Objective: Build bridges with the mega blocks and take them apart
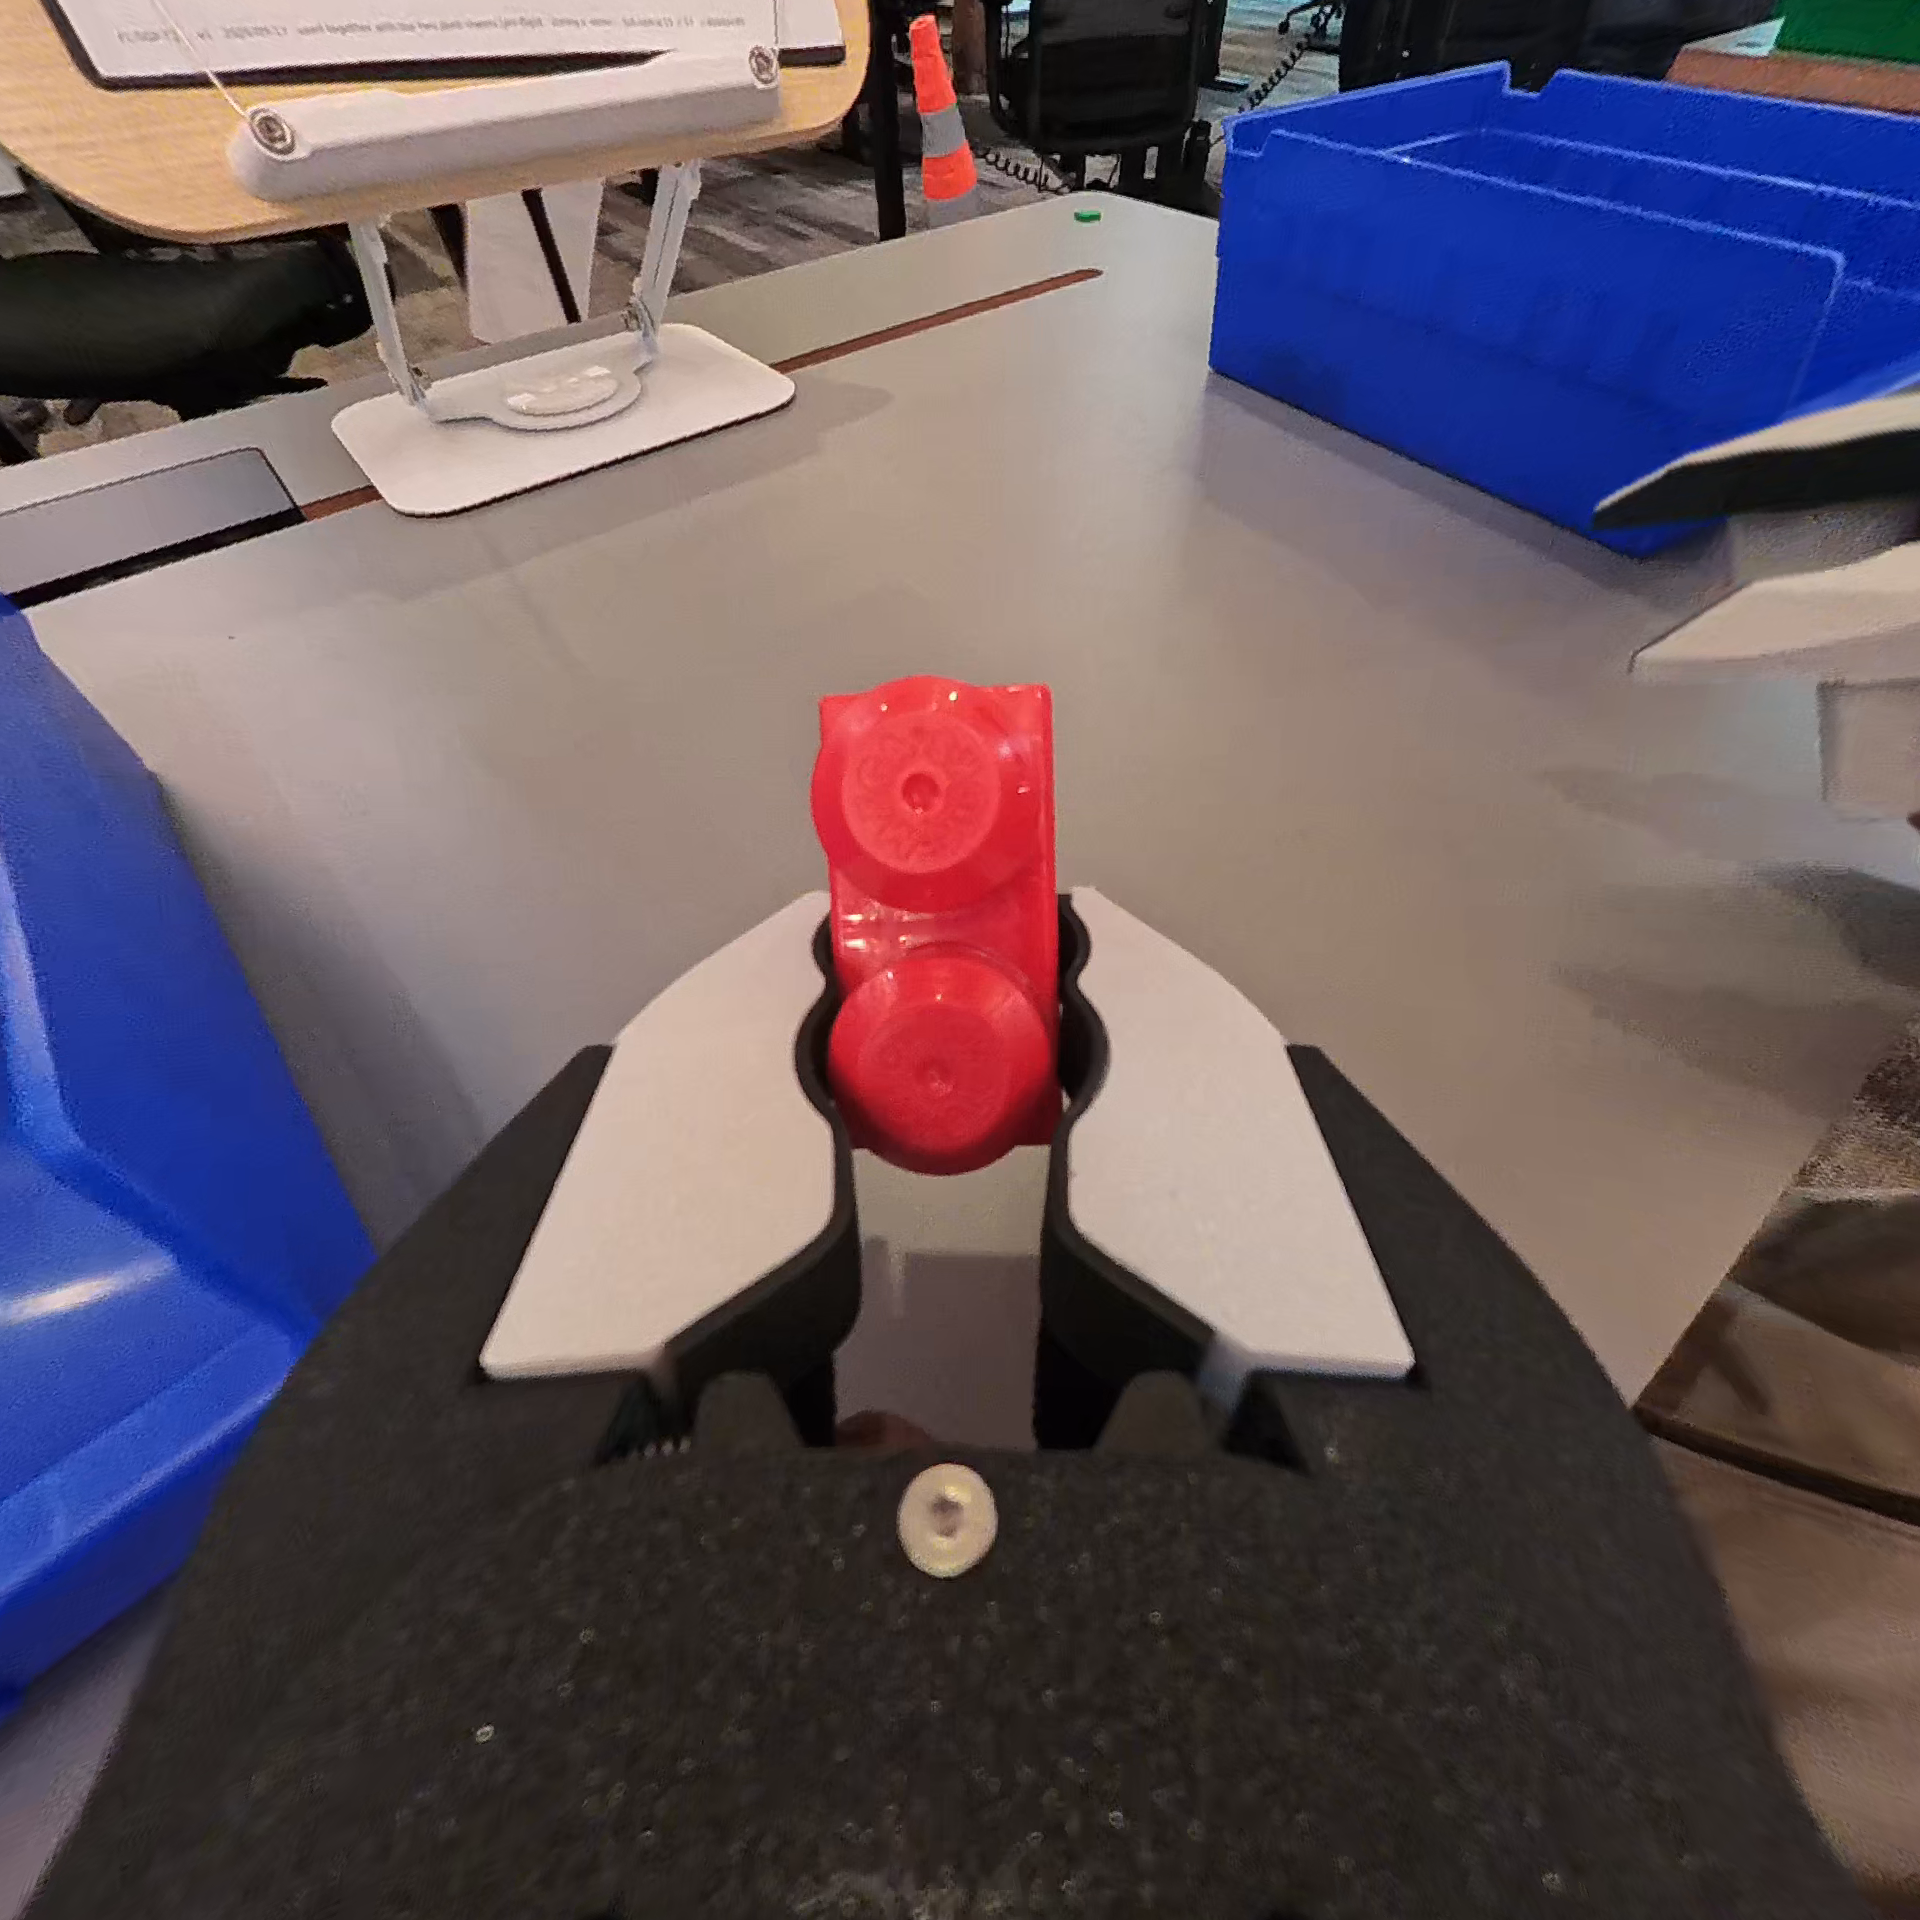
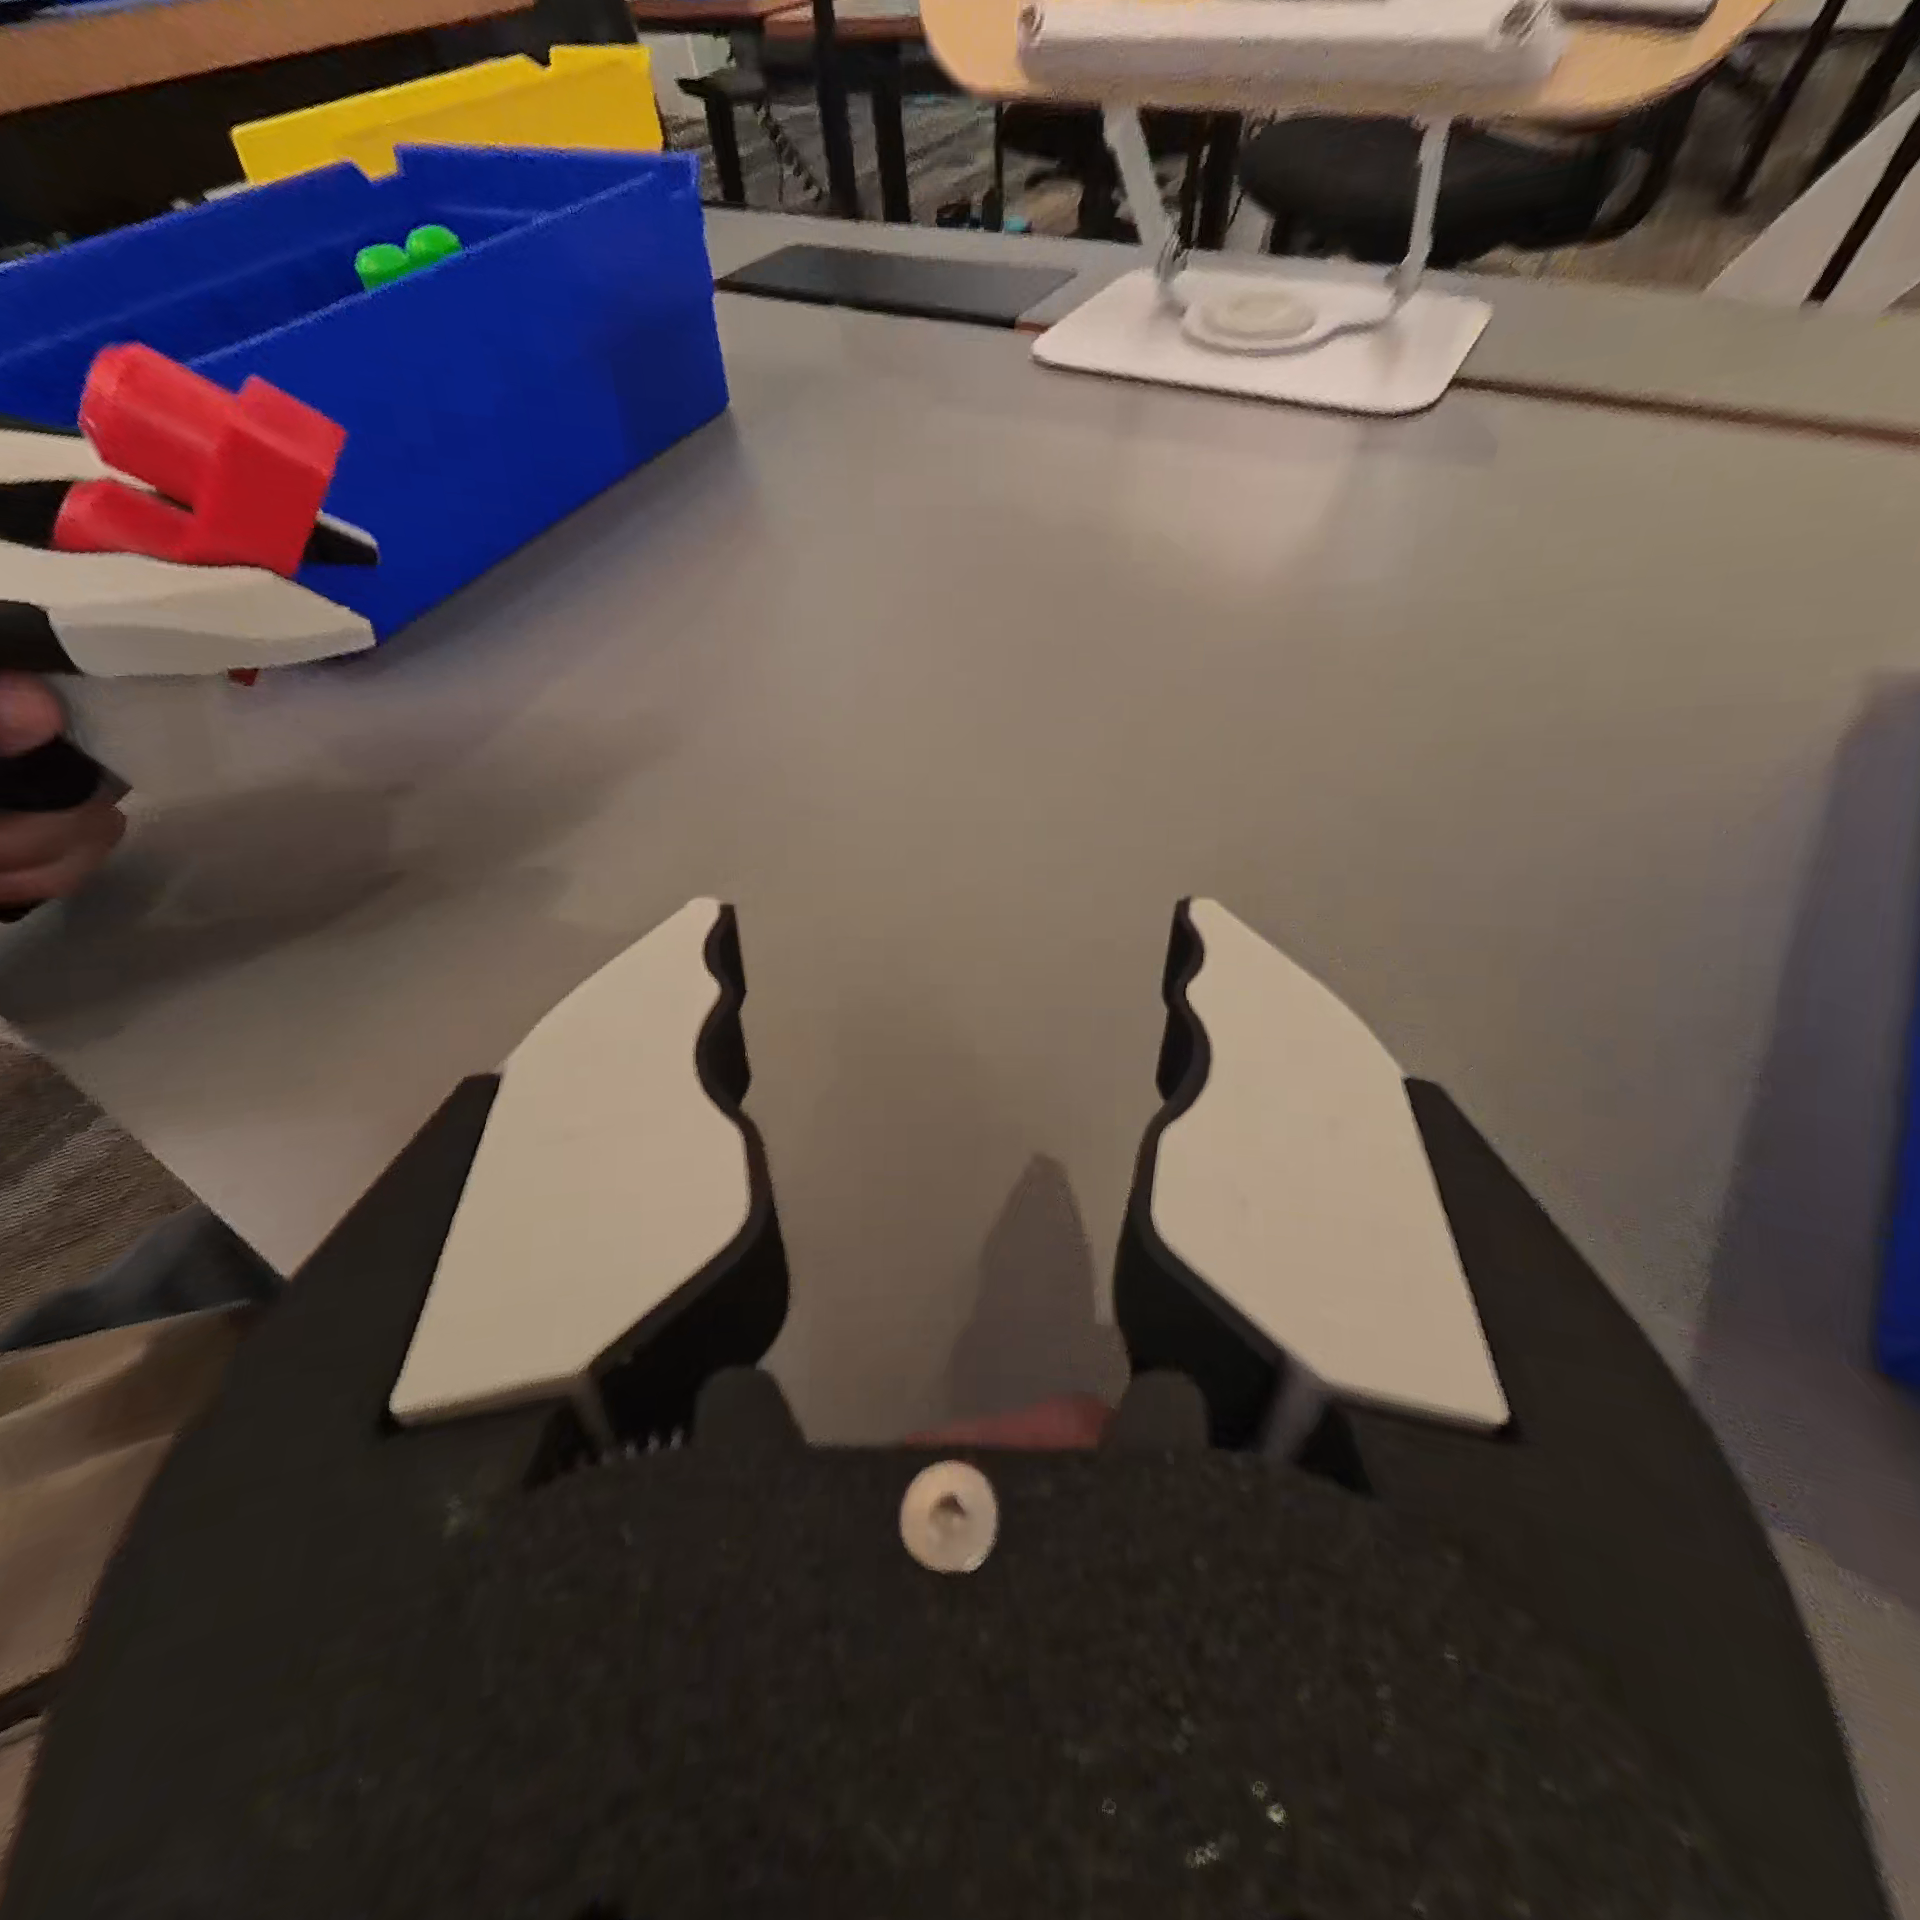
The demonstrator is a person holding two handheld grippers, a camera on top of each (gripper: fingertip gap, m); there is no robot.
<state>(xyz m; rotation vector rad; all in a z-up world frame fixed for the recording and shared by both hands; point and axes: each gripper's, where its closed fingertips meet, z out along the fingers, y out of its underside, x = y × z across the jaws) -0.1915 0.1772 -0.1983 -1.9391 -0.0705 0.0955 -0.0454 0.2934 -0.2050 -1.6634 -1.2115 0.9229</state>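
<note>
Now the left gripper [image 1: 940,997] is clamped on a glossy red block [image 1: 935,914], two round studs facing the camera, held clear above the smooth grey table [image 1: 1195,665]. Nothing is built on it yet, so this looks like fetching a first piece. Right gripper [image 2: 951,987] hangs spread apart and empty; next comes setting the block down squarely.

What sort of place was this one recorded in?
Probably an office or lab workspace: a grey table with blue parts bins, a white tablet stand, and an orange traffic cone on carpet behind.
</note>
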